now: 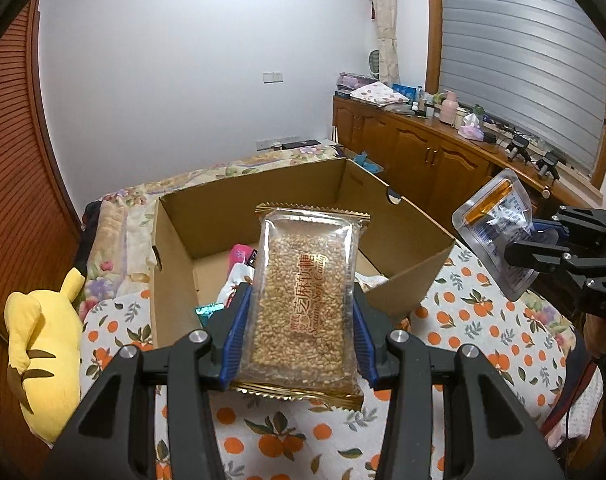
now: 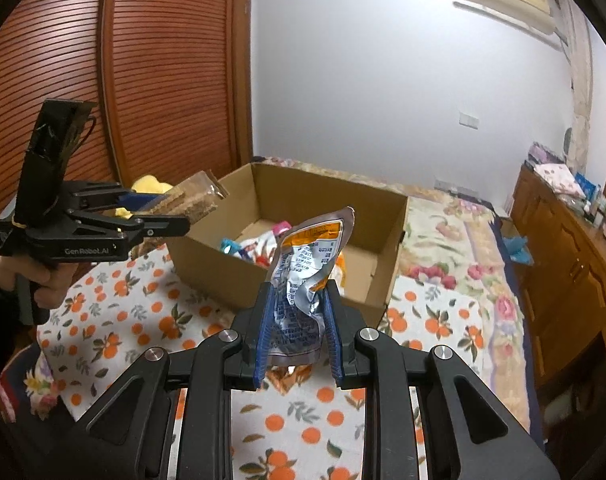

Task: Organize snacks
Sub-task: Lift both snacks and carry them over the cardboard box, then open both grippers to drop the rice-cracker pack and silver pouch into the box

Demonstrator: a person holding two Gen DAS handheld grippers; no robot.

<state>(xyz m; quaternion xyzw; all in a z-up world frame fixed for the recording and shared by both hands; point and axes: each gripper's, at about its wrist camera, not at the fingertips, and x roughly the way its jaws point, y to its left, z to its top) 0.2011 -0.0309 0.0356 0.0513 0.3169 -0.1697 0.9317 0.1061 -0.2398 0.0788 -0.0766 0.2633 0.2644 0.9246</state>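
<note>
Left wrist view, sesame candy pack (image 1: 306, 300) clamped between left hand-held gripper (image 1: 299, 322)

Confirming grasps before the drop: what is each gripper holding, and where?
Left gripper: sesame candy pack, by its long edges. Right gripper: silver pouch, by its lower half.

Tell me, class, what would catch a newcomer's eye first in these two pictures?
First, the snacks held up: the left gripper clamps a clear sesame candy pack, and the right gripper pinches a crumpled silver pouch. Behind both sits an open cardboard box with a few snacks already inside, on an orange-print cloth. A yellow plush toy lies left of the box.
</note>
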